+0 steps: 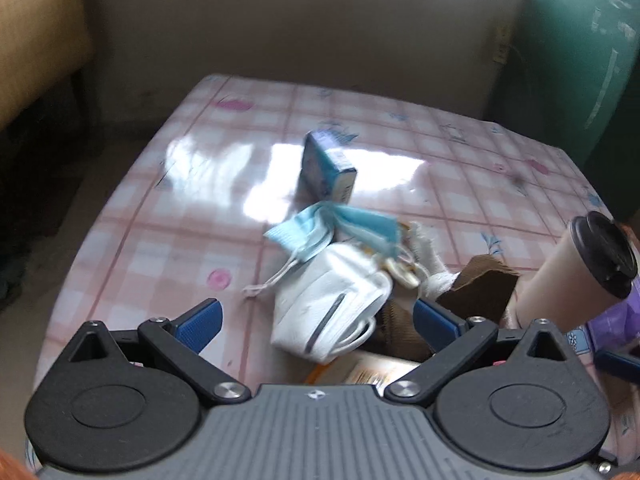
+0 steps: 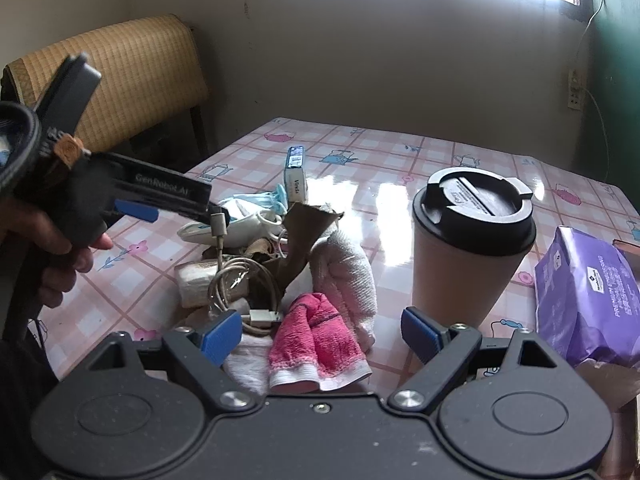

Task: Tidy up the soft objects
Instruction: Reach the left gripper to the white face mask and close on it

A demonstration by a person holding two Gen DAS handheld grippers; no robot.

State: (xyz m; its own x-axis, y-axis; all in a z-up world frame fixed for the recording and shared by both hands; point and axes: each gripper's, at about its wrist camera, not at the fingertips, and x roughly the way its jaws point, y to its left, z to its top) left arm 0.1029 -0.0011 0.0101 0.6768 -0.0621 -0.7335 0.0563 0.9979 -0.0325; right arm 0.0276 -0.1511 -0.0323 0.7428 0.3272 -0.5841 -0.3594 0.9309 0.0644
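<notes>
A pile of soft things lies mid-table. In the left wrist view a white face mask (image 1: 332, 308) lies between my open left gripper's (image 1: 316, 320) fingers, with a blue surgical mask (image 1: 332, 228) behind it and a white cloth (image 1: 432, 264) to the right. In the right wrist view my open right gripper (image 2: 320, 334) hovers over a pink towel (image 2: 316, 340) and a white towel (image 2: 348, 272). The left gripper (image 2: 160, 204) shows there at the left, over the white mask (image 2: 232, 228). Both grippers are empty.
A lidded paper cup (image 2: 468, 244) stands right of the pile, with a purple tissue pack (image 2: 588, 296) further right. A small blue box (image 1: 326, 166) stands behind the masks. A coiled USB cable (image 2: 240, 284) and brown paper (image 2: 304, 232) lie in the pile on the checked tablecloth (image 2: 400, 152).
</notes>
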